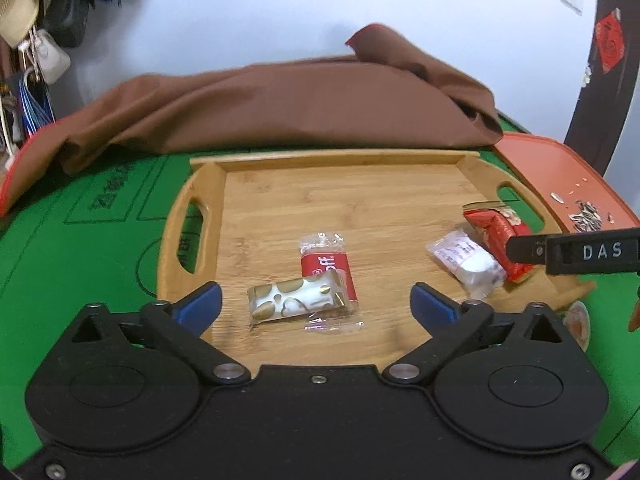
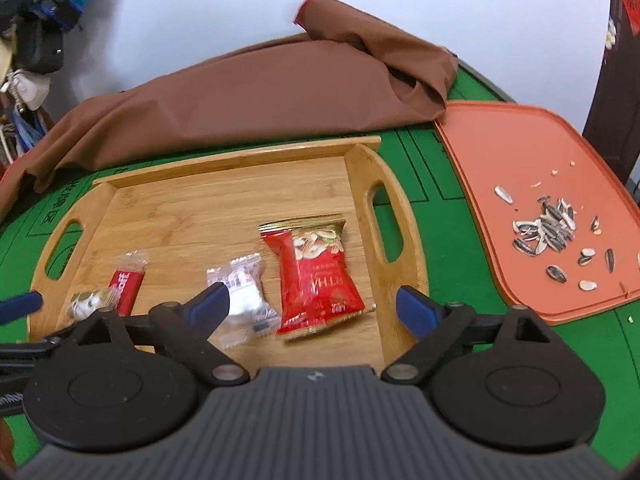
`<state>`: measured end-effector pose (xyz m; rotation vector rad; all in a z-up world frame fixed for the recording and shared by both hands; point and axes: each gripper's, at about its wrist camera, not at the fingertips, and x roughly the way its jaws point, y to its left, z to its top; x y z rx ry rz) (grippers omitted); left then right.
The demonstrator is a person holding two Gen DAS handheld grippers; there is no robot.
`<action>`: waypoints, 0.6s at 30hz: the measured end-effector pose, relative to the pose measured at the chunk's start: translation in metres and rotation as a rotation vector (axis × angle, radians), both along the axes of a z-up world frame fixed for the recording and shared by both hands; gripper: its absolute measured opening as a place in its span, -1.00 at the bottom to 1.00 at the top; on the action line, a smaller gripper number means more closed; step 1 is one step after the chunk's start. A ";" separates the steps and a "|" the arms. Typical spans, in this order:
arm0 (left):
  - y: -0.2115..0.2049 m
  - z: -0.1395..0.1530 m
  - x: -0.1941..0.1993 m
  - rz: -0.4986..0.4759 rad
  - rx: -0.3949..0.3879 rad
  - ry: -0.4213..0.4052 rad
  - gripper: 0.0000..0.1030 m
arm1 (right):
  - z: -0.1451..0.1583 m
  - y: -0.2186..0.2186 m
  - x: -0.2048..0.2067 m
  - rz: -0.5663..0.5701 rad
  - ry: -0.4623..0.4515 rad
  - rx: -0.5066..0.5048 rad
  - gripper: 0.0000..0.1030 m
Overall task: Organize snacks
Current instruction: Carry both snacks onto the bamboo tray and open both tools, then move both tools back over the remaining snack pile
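On the wooden tray [image 1: 400,208], the left gripper [image 1: 316,304] gapes wide and empty over a white-and-gold candy [image 1: 296,304] lying across a red biscuit packet [image 1: 326,266]. At 3 o'clock, the right gripper [image 2: 312,308] stands equally wide, empty, above a white candy [image 2: 244,296] and a red nut packet [image 2: 320,284], side by side on the tray.

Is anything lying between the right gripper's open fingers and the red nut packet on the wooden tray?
Nothing visible. The right gripper is open, and the red nut packet lies flat on the wooden tray just ahead of it. The white candy wrapper sits beside the packet, by one finger, not in the path.
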<state>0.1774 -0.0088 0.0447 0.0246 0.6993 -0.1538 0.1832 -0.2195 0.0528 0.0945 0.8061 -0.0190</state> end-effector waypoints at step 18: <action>0.012 -0.005 -0.073 -0.070 -0.028 -0.039 0.99 | 0.002 -0.002 -0.066 0.103 -0.089 -0.022 1.00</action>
